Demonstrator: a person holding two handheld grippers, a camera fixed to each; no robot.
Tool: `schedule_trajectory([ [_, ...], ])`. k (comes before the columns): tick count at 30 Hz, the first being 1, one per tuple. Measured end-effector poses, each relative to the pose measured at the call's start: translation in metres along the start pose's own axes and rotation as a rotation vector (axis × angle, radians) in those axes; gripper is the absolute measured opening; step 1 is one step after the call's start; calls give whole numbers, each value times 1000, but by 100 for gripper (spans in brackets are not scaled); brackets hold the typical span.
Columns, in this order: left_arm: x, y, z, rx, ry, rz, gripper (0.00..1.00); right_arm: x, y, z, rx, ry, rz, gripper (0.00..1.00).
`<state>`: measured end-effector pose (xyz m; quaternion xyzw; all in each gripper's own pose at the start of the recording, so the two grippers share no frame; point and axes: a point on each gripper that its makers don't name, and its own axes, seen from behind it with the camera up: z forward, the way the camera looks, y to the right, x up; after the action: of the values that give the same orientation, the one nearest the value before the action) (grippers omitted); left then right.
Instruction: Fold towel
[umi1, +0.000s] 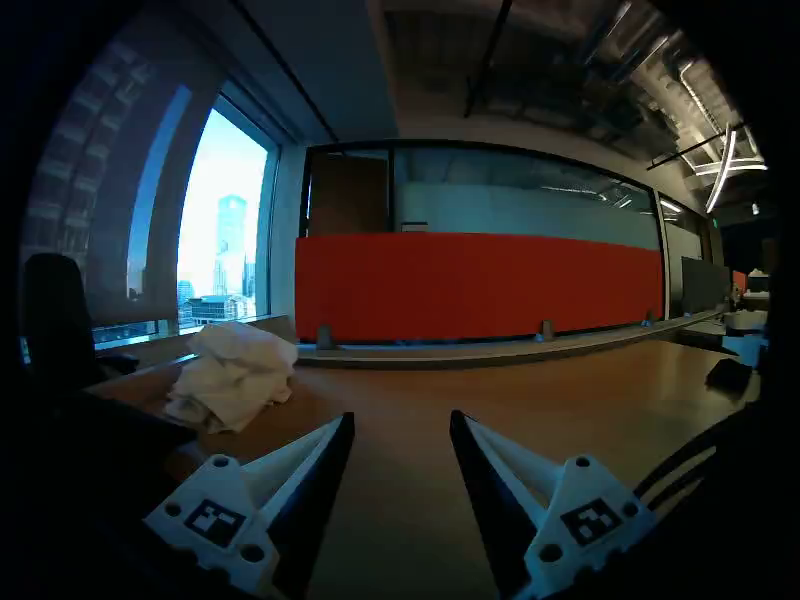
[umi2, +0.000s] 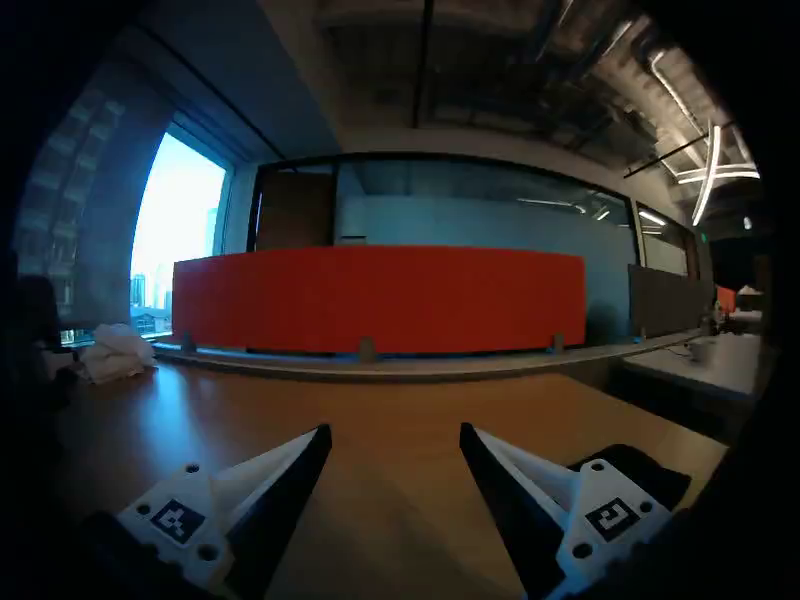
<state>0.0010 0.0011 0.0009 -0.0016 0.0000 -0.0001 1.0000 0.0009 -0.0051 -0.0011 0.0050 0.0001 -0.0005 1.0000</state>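
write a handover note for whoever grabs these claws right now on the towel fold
Left claw: open, empty, above the table.
Right claw: open, empty, also above the table.
Towel: white, crumpled in a heap at the table's far left by the window; ahead and left of the left claw, farther off from the right claw.
Done: nothing, towel untouched.
Left: pick it up, spread it flat, fold it.
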Motion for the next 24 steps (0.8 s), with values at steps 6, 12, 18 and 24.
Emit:
schedule_trajectory([
  [6,0,0,0,0,0,0,69,1,0,0,4,-1,0,99],
  [12,0,0,0,0,0,0,70,1,2,0,-4,0,1,99],
  [18,0,0,0,0,0,0,70,0,5,1,-6,0,0,99],
  [24,0,0,0,0,0,0,69,0,4,0,-5,-1,0,99],
])
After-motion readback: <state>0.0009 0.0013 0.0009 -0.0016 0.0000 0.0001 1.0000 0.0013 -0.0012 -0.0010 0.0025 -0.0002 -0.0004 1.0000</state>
